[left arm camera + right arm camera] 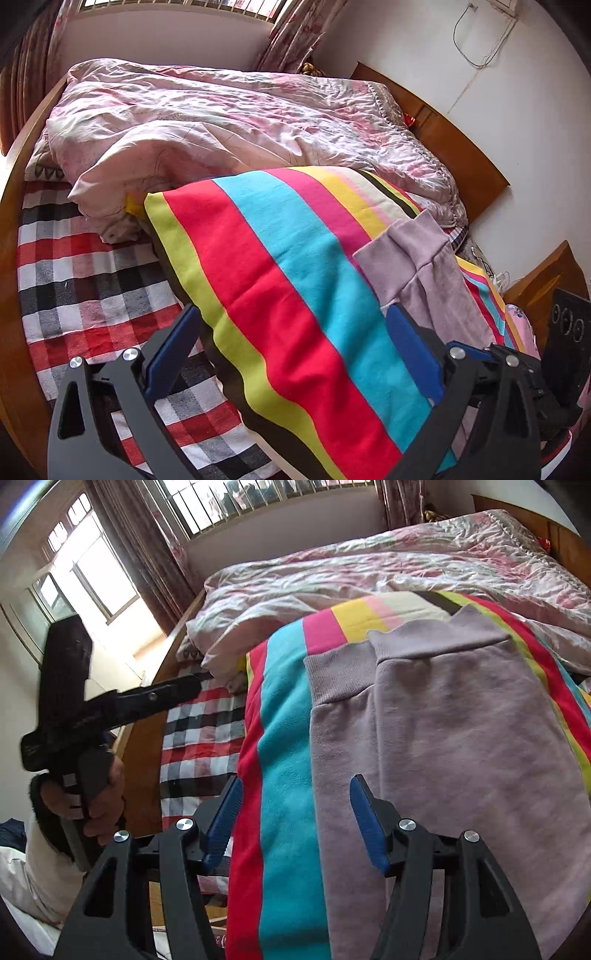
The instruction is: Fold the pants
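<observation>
While the pants [443, 716] lay flat on the striped blanket [280, 280] on the bed [11, 258], with the waistband toward the pink quilt [207, 122], you held both tools above them. Your left tool [291, 350] stood wide open over the blanket, gripping nothing. Your right tool [295, 823] was partly open over the pants' edge, its pads [365, 823] not pressing the cloth.

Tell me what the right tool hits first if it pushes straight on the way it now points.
Most likely the lilac pants or the striped blanket beside them: the right tool, open and empty, straddles that edge. Depth is hard to judge.
</observation>
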A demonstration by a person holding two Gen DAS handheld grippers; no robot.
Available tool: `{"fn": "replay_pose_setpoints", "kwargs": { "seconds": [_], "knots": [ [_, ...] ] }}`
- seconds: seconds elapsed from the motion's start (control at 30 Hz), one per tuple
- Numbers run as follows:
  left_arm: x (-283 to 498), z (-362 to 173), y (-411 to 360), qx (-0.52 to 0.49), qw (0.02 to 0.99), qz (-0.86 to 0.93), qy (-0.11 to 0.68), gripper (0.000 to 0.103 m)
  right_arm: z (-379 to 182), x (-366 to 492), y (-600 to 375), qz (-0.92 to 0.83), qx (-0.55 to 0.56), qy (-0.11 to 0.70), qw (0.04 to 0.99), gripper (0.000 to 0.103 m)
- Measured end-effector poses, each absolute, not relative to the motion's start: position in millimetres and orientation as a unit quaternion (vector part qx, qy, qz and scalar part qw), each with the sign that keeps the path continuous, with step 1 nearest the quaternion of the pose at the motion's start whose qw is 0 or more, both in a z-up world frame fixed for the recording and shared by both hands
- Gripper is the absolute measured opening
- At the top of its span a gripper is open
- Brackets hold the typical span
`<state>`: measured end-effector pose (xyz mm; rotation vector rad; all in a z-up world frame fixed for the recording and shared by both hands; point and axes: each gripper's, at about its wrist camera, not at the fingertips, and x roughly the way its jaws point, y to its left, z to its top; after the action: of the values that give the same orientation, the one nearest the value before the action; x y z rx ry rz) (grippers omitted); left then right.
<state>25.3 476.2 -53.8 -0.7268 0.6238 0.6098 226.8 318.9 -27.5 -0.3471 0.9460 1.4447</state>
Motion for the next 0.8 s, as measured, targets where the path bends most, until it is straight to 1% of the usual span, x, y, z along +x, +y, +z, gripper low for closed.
{"fn": "replay_pose_setpoints", "kwargs": {
  "seconds": [0.07, 0.17, 0.27, 0.3, 0.33, 0.4, 0.47, 0.53, 0.63, 0.73, 0.8],
  "knots": [
    [40, -50, 469, -0.338, 0.854, 0.262, 0.295, 0.1, -11, 239, 288, 0.627, -0.135, 0.392, 0.66, 0.059],
    [79, -47, 451, -0.336, 0.87, 0.198, 0.301, 0.1, 1, 265, 244, 0.586, -0.13, 0.387, 0.7, 0.059],
    [116, -45, 436, -0.336, 0.88, 0.149, 0.301, 0.097, -1, 265, 205, 0.55, -0.139, 0.379, 0.731, 0.054],
    [128, -45, 433, -0.331, 0.883, 0.138, 0.304, 0.092, -5, 260, 191, 0.543, -0.142, 0.375, 0.737, 0.049],
    [141, -47, 431, -0.327, 0.883, 0.129, 0.31, 0.084, -10, 252, 181, 0.531, -0.15, 0.372, 0.746, 0.046],
    [163, -55, 431, -0.331, 0.876, 0.115, 0.33, 0.078, -25, 231, 163, 0.496, -0.181, 0.369, 0.764, 0.043],
    [176, -65, 435, -0.343, 0.869, 0.109, 0.341, 0.077, -40, 204, 146, 0.48, -0.214, 0.363, 0.77, 0.038],
    [182, -73, 438, -0.349, 0.864, 0.109, 0.347, 0.073, -53, 182, 138, 0.472, -0.247, 0.354, 0.768, 0.032],
    [183, -77, 441, -0.349, 0.867, 0.106, 0.341, 0.071, -67, 163, 133, 0.442, -0.301, 0.336, 0.775, 0.025],
    [181, -79, 443, -0.354, 0.866, 0.11, 0.337, 0.066, -74, 164, 127, 0.434, -0.301, 0.342, 0.777, 0.022],
    [178, -79, 444, -0.357, 0.865, 0.109, 0.335, 0.066, -74, 161, 129, 0.432, -0.31, 0.337, 0.777, 0.022]
  ]
}}
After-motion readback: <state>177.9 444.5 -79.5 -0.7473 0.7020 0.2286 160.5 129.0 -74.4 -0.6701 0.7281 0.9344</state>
